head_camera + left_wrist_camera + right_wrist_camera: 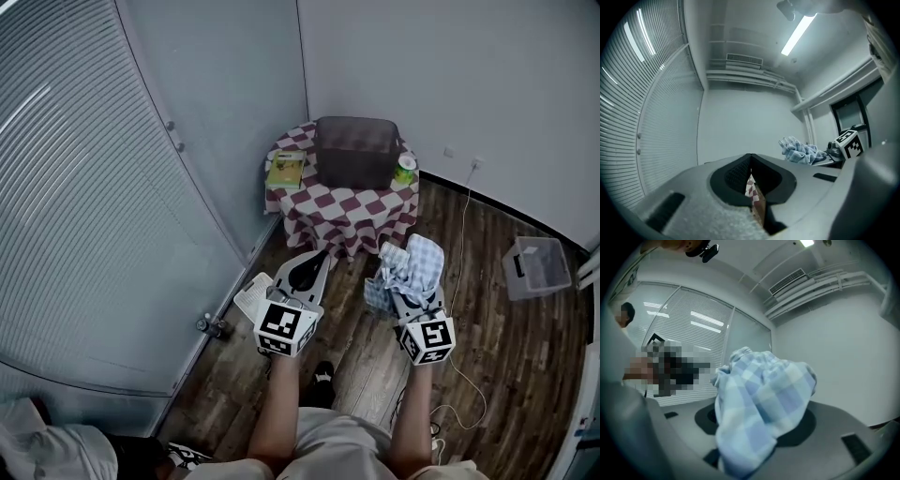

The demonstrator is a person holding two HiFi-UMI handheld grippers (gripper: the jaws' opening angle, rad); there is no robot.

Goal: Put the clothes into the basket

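Plainly, the right gripper (410, 295) is clamped, jaws partway apart, on one blue checked cloth (761, 399), which bunches over its jaws at lower centre-right of the head view. The left gripper (750, 165) has its jaws together on nothing. One dark basket (354, 150) stands on the one round table (347, 211) draped in red-and-white checks, upper centre of the frame, well apart from the cloth. One green book (286, 171) and one green container (405, 169) flank the basket.
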